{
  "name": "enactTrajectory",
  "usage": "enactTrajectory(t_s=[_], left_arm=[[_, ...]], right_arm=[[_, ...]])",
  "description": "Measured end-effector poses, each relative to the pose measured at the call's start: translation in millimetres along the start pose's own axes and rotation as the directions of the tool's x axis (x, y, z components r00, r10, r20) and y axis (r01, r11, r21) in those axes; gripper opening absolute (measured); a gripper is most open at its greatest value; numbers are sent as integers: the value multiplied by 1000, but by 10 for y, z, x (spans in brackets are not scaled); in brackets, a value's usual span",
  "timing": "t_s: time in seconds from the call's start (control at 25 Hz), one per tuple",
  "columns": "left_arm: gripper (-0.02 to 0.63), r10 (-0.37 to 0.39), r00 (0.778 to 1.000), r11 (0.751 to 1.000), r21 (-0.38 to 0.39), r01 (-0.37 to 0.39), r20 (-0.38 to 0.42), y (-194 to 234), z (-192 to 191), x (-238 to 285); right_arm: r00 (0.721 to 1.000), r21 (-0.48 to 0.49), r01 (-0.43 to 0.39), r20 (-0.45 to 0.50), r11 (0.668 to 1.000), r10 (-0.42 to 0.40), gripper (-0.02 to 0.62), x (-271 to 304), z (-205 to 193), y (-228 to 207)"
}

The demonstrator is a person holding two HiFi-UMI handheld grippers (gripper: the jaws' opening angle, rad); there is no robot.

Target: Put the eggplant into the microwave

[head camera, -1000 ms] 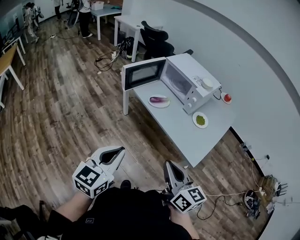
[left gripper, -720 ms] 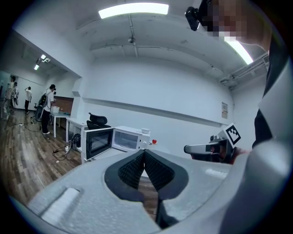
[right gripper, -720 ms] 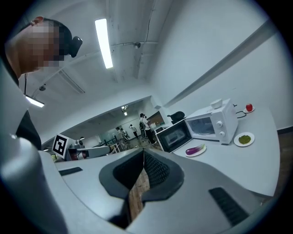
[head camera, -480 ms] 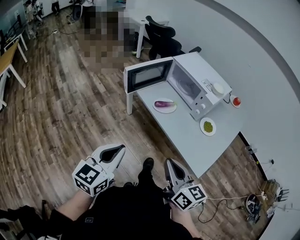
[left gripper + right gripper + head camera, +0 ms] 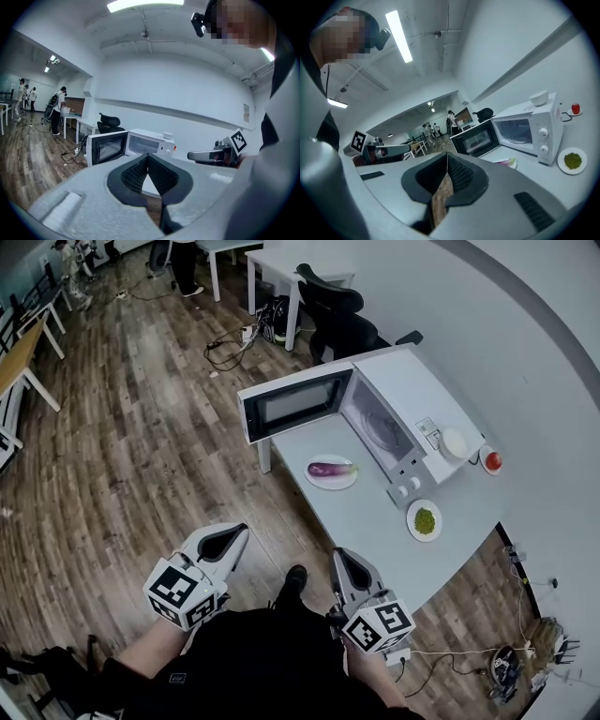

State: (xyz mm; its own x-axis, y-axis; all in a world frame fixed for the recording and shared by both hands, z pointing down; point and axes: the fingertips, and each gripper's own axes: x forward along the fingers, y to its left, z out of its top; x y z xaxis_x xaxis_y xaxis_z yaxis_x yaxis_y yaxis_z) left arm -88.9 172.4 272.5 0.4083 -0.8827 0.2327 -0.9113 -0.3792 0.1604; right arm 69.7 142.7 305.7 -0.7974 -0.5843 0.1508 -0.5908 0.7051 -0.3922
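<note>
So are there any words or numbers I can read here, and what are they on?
No text can be read anywhere.
Sticker on the microwave: too small to read.
Wall sign: too blurred to read.
Marker cubes: black-and-white squares only, no letters.

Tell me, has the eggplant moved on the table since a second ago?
No. The eggplant still lies on its plate, just in front of the open microwave, as before. Only the head camera's framing has shifted.
</note>
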Motion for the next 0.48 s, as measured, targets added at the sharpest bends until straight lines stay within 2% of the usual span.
enactTrajectory(t_s=[0.24,0.48], left_arm=[[9,51,999,999,-10,-51,1,219,147,604],[8,69,998,998,-8,-69,7,433,252,999]], right_arm=[[998,-83,-36,-60,996,31,18,383,227,-487],[995,-178,-35,-100,983,17,18,725,294,-838]])
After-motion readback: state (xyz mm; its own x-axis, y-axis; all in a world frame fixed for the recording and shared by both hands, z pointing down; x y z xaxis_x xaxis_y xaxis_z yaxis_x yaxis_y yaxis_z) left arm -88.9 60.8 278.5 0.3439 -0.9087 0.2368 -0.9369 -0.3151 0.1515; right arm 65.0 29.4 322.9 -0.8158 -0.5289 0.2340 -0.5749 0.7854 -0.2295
